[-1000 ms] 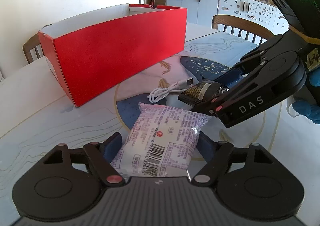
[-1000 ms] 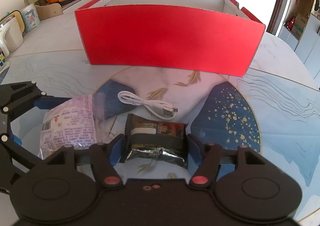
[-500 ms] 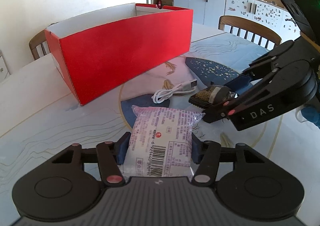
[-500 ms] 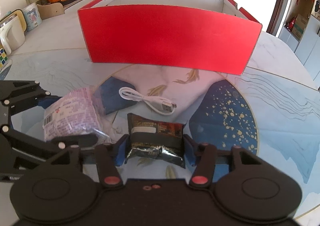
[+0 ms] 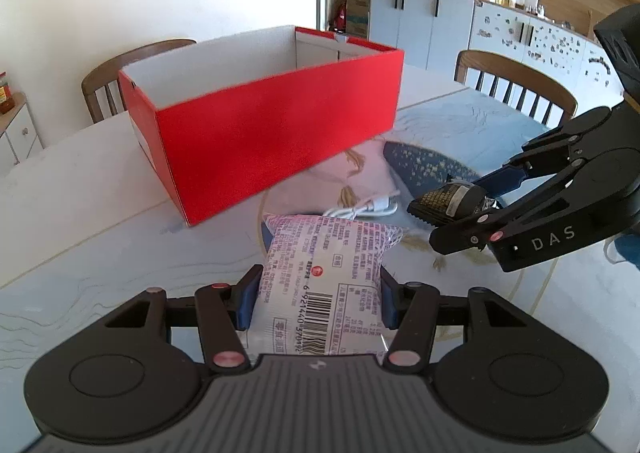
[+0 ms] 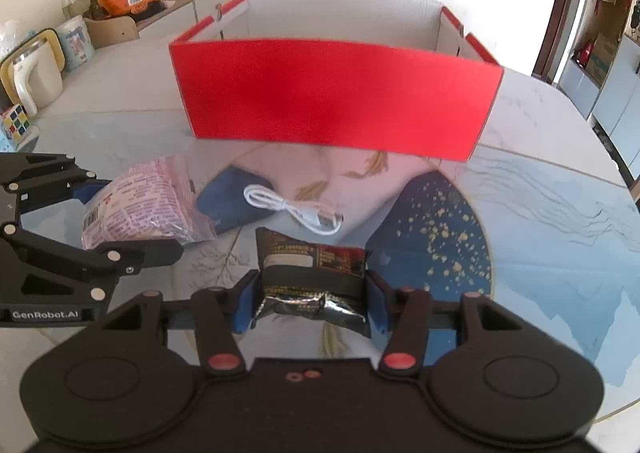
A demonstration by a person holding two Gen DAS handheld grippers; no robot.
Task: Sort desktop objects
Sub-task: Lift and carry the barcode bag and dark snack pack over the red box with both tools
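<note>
The left claw [image 5: 318,295] has just closed its blue pads onto the sides of a pale purple-printed snack packet [image 5: 328,273] and grips it just above the worktop [image 5: 100,213]. The right claw [image 6: 307,303] has likewise just closed on a dark foil snack bar [image 6: 314,277], pinching both edges. A white USB cable [image 6: 294,209] lies between them and the open red box [image 6: 336,105] beyond.

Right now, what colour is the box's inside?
White inside, red outside; the box shows it best in the right wrist view.
</note>
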